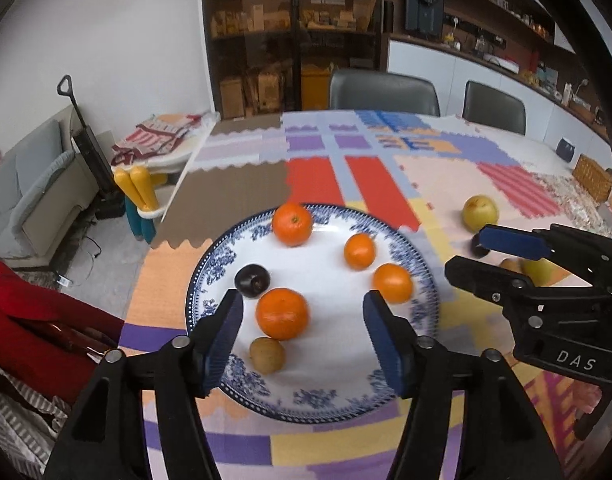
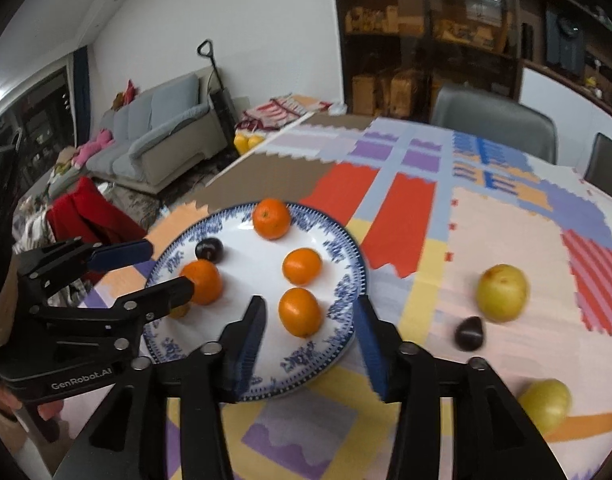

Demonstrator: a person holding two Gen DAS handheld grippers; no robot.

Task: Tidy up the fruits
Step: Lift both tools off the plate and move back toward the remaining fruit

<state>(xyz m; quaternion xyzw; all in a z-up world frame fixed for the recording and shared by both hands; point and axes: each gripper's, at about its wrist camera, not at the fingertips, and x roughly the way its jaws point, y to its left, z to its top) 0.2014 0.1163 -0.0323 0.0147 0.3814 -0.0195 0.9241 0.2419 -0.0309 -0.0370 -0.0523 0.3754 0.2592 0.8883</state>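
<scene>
We held both grippers over the plate (image 1: 209,276) near the table's left edge, jaws apart and empty: the left gripper (image 1: 301,336) above an orange (image 1: 281,313), the right gripper (image 2: 310,344) above another orange (image 2: 299,311). The remaining fruits, two yellow apples (image 2: 502,293) and a dark plum (image 2: 469,333), lay on the cloth to the right of the plate, nearer our right gripper.

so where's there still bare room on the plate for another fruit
The near part of the plate, below the kiwi and front orange, is bare, as is its centre. The far and right sides are crowded with three oranges; a plum fills the left.
</scene>
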